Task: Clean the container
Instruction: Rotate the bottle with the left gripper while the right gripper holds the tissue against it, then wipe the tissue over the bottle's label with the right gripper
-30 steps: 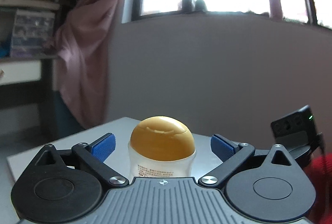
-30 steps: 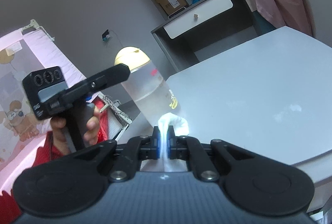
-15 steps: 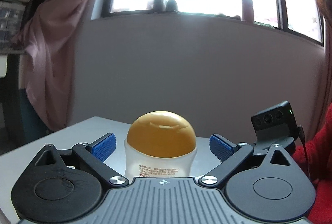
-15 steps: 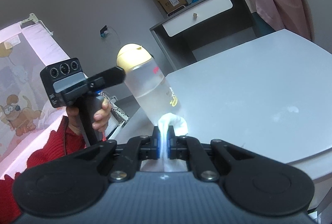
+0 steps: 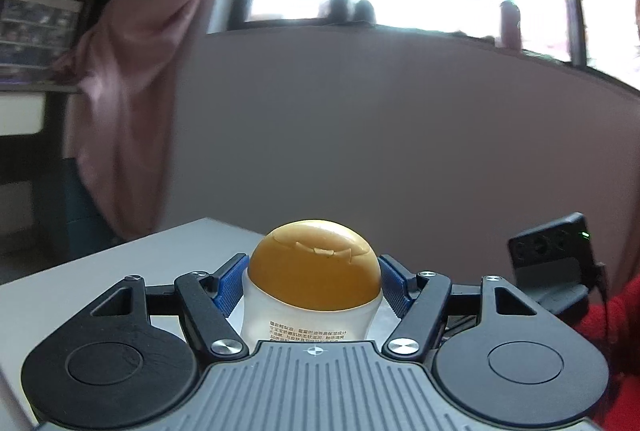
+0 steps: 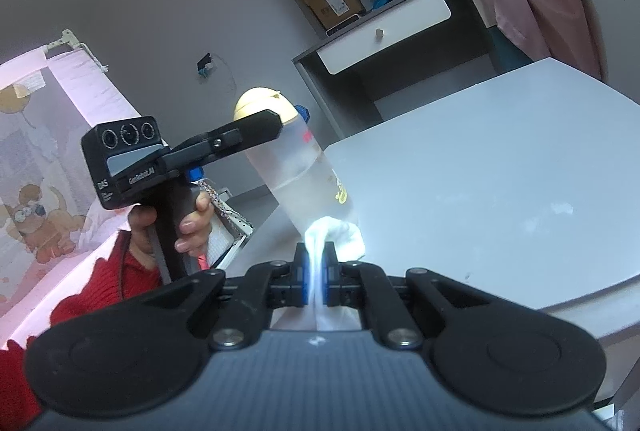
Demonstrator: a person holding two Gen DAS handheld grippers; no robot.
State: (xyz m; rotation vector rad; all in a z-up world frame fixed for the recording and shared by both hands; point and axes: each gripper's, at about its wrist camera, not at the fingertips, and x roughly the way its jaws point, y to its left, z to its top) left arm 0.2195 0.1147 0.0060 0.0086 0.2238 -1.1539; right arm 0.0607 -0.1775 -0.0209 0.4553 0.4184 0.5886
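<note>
Two grips are set: left gripper (image 5: 313, 287) clamps the bottle (image 5: 310, 295) below its cap, right gripper (image 6: 316, 271) pinches a cloth (image 6: 336, 233) touching its base; wiping looks barely begun.

The left gripper (image 5: 314, 285) is closing in on the bottle (image 5: 312, 295): its blue pads (image 5: 230, 283), wide apart a second ago, are now pressing the sides just under the yellow cap (image 5: 314, 265), at nine and three o'clock of it.
</note>
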